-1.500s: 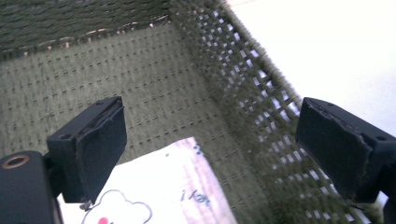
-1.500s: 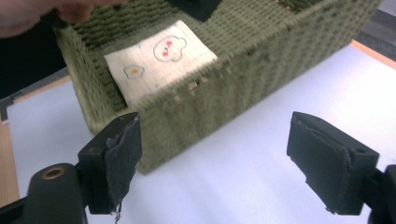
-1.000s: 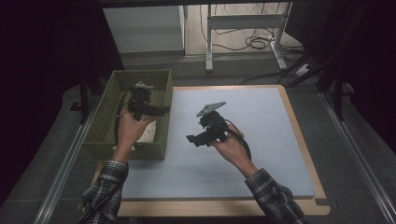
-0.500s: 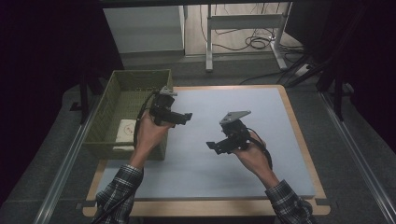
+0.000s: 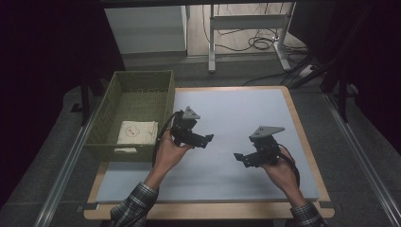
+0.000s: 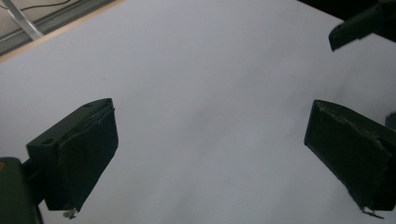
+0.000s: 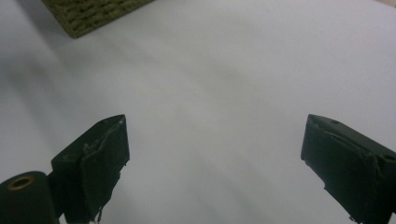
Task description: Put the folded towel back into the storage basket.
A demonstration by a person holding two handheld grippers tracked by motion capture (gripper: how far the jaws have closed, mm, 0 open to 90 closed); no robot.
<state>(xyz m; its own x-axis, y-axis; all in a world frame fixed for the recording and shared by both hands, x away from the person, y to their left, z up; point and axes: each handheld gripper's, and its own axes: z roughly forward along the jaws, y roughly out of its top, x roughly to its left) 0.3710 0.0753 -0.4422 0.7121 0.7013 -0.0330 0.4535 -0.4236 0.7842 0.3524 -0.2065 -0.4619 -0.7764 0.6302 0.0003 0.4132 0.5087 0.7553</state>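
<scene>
Over the pale blue mat [image 5: 236,109], my left gripper [image 5: 207,139] hangs just right of the green woven basket [image 5: 108,144], jaws pointing right. The left gripper view has it [image 6: 210,123] open, with bare mat between the pads. My right gripper [image 5: 239,157] is held over the mat's near right part, jaws pointing left toward the other one. It [image 7: 215,133] is open too, with nothing in it. A folded white cloth [image 5: 137,132] with a small red mark lies in the near end of the basket.
The mat lies on a wooden-edged table [image 5: 302,137]. A basket corner [image 7: 93,14] sits at the top left of the right gripper view. The other gripper's jaw tip [image 6: 355,25] reaches into the top right of the left gripper view. Desk legs and cables [image 5: 255,42] stand beyond the table.
My left gripper has come away from over the basket, rightward onto the mat. My right gripper has drawn back to the right and nearer the person. The cloth stays in the basket.
</scene>
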